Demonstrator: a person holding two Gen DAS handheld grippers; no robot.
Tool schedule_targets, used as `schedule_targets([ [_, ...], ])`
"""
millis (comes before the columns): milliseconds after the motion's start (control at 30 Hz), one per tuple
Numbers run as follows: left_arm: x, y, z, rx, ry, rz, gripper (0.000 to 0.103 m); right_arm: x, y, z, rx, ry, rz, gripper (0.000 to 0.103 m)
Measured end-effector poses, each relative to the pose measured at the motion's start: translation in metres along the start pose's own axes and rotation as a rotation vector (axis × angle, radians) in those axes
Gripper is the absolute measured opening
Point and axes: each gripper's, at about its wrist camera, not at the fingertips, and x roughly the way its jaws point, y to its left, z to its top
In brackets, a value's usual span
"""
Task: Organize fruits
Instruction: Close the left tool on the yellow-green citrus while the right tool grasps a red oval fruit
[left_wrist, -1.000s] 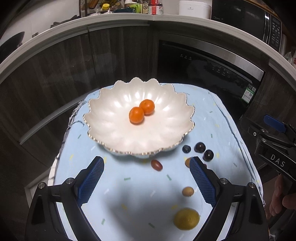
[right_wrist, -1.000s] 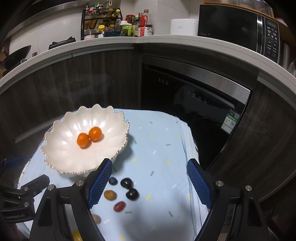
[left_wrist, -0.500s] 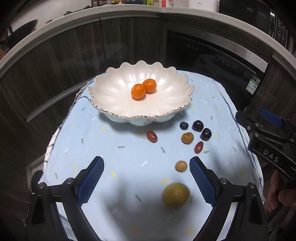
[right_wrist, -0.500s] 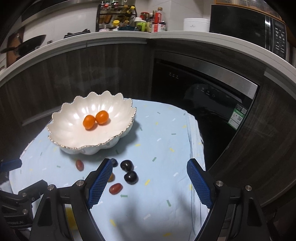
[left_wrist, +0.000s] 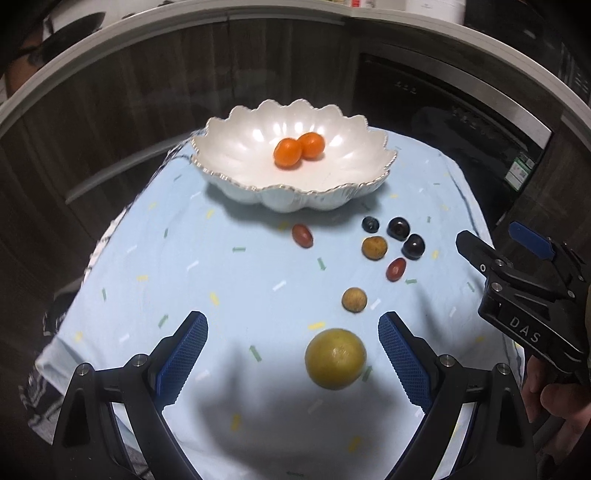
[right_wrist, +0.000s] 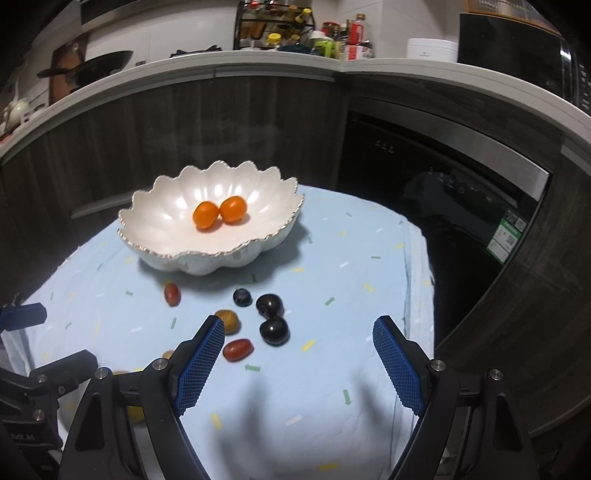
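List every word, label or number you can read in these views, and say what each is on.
"DAS": on the right gripper, seen from the left wrist.
Lettering on the left gripper's body, lower left of the right wrist view: too blurred.
Green sticker on the oven: too small.
Bottle labels on the counter: too small.

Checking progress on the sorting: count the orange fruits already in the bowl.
2. The left orange fruit and the right orange fruit touch at the centre of the white scalloped bowl. Nothing else shows inside it.
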Motion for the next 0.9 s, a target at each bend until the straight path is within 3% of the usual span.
schedule_targets([
  [200, 0.005, 0.001, -0.01, -0.061, -0.008, 0.057, 0.095, 0.013, 0.001, -0.004, -0.023, 0.015, 0.054, 0.083],
  [800, 0.029, -0.011, -0.034, -0.157, 0.037, 0.073, 0.095, 0.044, 0.009, -0.011, -0.171, 0.054, 0.205, 0.082],
  [900, 0.025, -0.015, -0.038, -0.15, -0.001, 0.091, 0.095, 0.048, 0.013, -0.014, -0.193, 0.056, 0.222, 0.073],
])
